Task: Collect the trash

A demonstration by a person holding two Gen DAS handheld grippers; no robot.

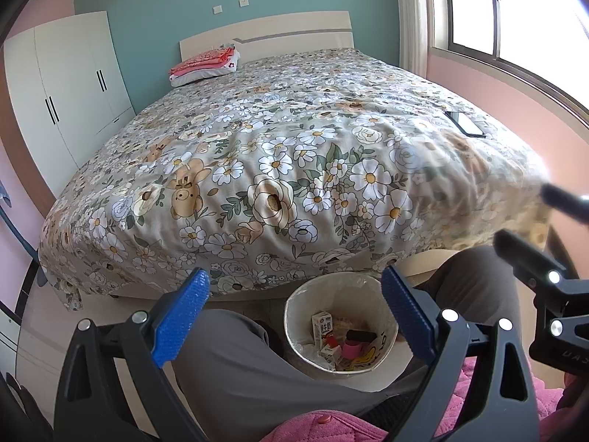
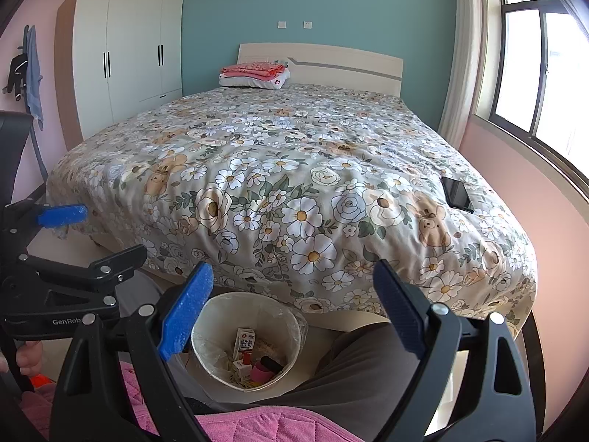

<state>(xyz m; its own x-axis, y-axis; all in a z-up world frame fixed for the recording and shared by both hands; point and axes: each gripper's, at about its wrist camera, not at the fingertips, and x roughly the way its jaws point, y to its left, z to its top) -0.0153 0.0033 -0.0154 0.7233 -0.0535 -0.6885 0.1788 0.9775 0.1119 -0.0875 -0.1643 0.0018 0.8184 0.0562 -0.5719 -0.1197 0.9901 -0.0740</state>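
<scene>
Looking from the left wrist, the left gripper (image 1: 294, 313) stood apart and empty, the bin (image 1: 383, 302) of trash (image 1: 333, 339) between its fingers. From the right wrist, the right gripper (image 2: 291, 309) gaped empty too, the bin (image 2: 210, 335) beside its left finger (image 2: 186, 316).

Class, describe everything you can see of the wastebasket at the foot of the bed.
The wastebasket is a round, cream-coloured bin, open-topped and upright, lined with a clear plastic bag that bunches over its rim. It stands on the floor between the person's knees, just below the edge of the floral bedspread. Inside lie a small milk carton, a pink and black object and other scraps. Neither gripper touches it.
</scene>
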